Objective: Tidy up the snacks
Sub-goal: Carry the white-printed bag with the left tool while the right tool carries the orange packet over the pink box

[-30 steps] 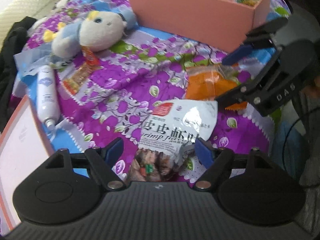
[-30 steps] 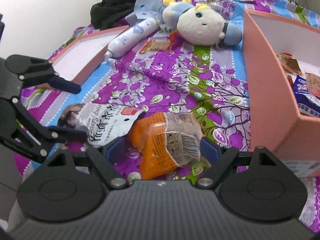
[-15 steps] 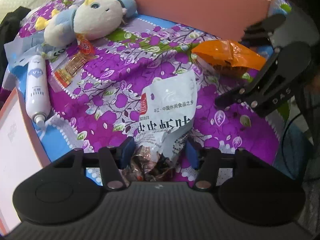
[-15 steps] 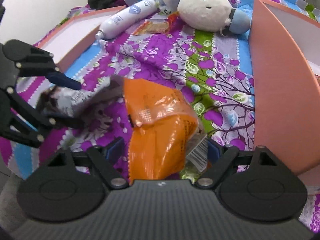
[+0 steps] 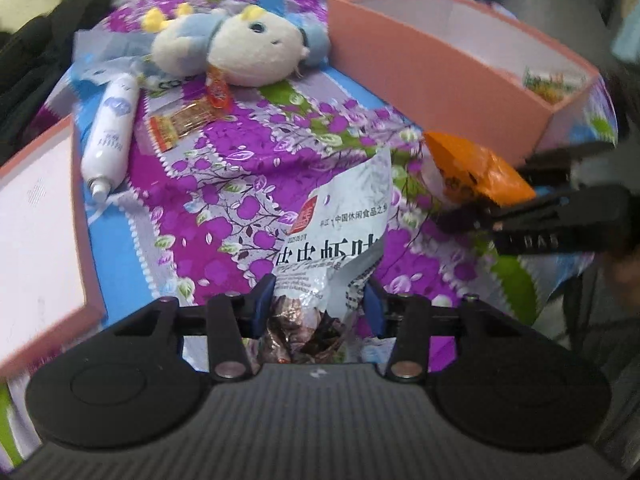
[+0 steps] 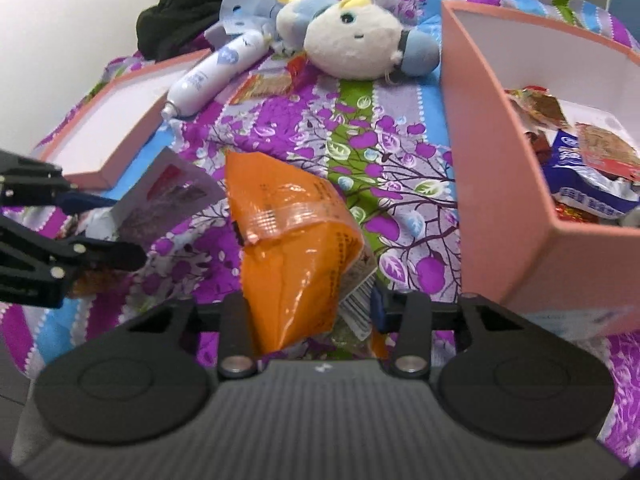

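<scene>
Right wrist view shows the right gripper (image 6: 314, 312) clamping the orange snack bag (image 6: 294, 248) at lower centre beside the pink box (image 6: 500, 216), while the left gripper (image 5: 318, 308) pinches the white shrimp-snack bag (image 5: 340, 240); either slippery bag could slide free.

Both grippers are raised side by side above the bed, each clamped on a snack packet: the left gripper (image 5: 318, 304) pinches a silver bag (image 5: 340, 236), while the right gripper (image 6: 310, 306) grips an orange bag (image 6: 296, 240), both bags pointing forward.
</scene>
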Demonstrator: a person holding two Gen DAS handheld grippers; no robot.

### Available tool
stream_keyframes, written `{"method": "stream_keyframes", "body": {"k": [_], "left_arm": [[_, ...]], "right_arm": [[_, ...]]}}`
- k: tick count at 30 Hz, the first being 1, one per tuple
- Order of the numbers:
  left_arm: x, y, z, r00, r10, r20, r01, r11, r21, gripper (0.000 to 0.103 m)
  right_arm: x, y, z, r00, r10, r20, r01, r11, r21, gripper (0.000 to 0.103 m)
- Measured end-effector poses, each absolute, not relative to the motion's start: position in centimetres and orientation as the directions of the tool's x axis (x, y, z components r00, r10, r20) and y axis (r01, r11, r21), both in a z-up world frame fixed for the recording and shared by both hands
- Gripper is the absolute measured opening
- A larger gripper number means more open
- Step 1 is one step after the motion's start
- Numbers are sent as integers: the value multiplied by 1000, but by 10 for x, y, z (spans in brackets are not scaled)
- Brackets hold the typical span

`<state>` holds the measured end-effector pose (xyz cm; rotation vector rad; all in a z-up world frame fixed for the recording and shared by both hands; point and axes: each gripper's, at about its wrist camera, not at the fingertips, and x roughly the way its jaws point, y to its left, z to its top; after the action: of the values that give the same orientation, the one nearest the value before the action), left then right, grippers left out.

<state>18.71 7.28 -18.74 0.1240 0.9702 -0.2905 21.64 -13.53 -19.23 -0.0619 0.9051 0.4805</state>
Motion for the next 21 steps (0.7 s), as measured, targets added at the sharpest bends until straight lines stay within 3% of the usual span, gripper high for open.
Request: {"method": "stream_keyframes", "body": {"k": [11,21], "left_arm": [[141,59,-155,599,-171,-782,93,985,-144,51],[99,42,-116,656,-152,-739,0,980,-201,51]], "right_arm": [[171,-154,-139,628,380,-679,-387,910,152,43],[134,-171,-102,696,371,-615,-356,922,153,43]]}}
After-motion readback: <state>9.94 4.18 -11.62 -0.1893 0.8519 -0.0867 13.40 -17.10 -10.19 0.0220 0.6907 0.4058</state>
